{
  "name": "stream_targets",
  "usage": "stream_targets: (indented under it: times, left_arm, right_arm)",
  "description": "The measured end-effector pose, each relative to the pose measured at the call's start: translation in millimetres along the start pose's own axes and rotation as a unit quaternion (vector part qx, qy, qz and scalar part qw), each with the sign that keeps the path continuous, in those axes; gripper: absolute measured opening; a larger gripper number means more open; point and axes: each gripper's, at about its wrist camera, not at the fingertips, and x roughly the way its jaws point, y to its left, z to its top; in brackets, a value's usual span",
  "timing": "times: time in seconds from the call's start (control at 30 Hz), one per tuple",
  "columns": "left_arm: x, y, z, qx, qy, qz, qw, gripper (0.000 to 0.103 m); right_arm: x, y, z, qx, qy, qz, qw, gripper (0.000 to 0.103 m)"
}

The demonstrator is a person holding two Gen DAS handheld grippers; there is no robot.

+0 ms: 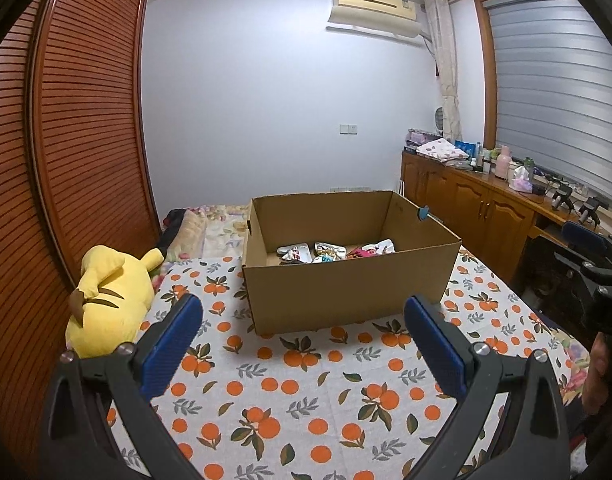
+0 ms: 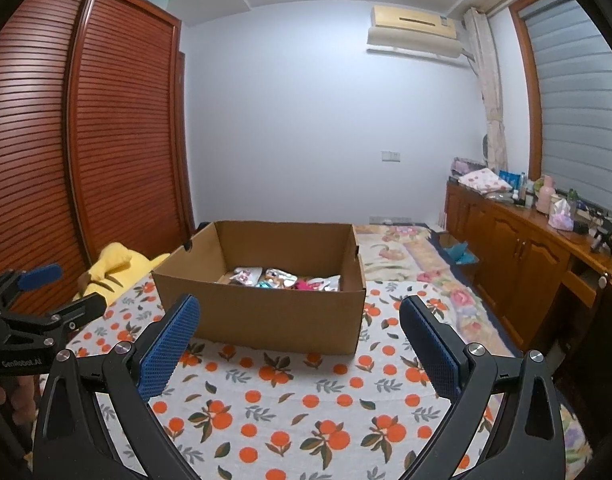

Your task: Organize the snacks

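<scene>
Both grippers were just hanging over the near end of the bed's orange-print white cover (image 1: pixel 306 392). The left gripper (image 1: pixel 303 344) had its blue-padded jaws spread wide with nothing in them, and the right gripper (image 2: pixel 299 344) was the same: wide open, empty. The snacks, a few shiny foil packets (image 1: pixel 330 253), sat on the floor of the open brown cardboard box (image 1: pixel 346 292) in the middle of the cover. A yellow plush toy (image 1: pixel 113 300) lay along the bed's left edge, beside the box.
</scene>
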Motion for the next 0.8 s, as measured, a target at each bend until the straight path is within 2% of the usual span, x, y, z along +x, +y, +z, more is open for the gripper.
stream_targets:
  times: [0.8]
  left_arm:
    - [-2.9, 1.1, -2.6, -0.001, -0.001, 0.003, 1.0000, 0.102]
  right_arm:
    - [1.1, 1.8, -4.1, -0.002, 0.005, 0.001, 1.000, 0.102]
